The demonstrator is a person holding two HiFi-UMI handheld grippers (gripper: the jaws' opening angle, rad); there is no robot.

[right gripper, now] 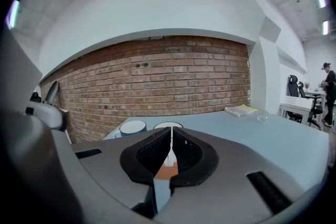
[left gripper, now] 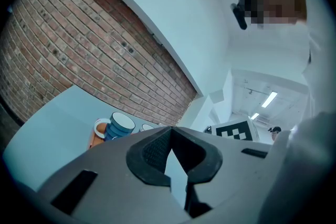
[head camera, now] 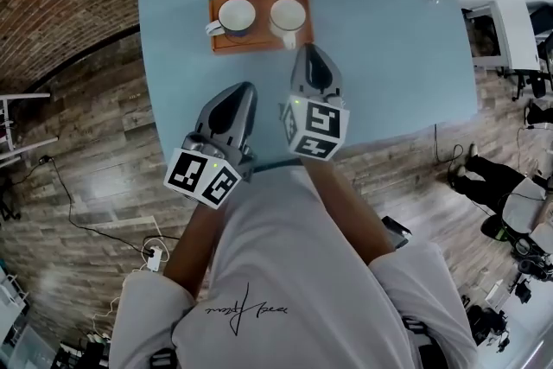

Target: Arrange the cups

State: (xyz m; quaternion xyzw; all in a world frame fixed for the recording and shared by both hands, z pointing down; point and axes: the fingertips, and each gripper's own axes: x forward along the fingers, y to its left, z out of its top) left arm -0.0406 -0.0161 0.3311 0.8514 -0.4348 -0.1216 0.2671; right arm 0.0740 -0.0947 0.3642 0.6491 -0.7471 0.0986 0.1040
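Orange tray (head camera: 257, 46), upper centre of the counter (head camera: 389, 56), holds a blue cup (head camera: 236, 15) and a white cup (head camera: 288, 15). Left tongs (head camera: 244, 87) and right tongs (head camera: 308, 48) sit closed and empty just below. Arranging seems done, and any regrasp needs reopening.

Beyond the grey right gripper (head camera: 309, 49), the tray (head camera: 259, 41) was orange. The blue cup (head camera: 236, 15) had a white interior; the table (head camera: 389, 56) was pale blue.
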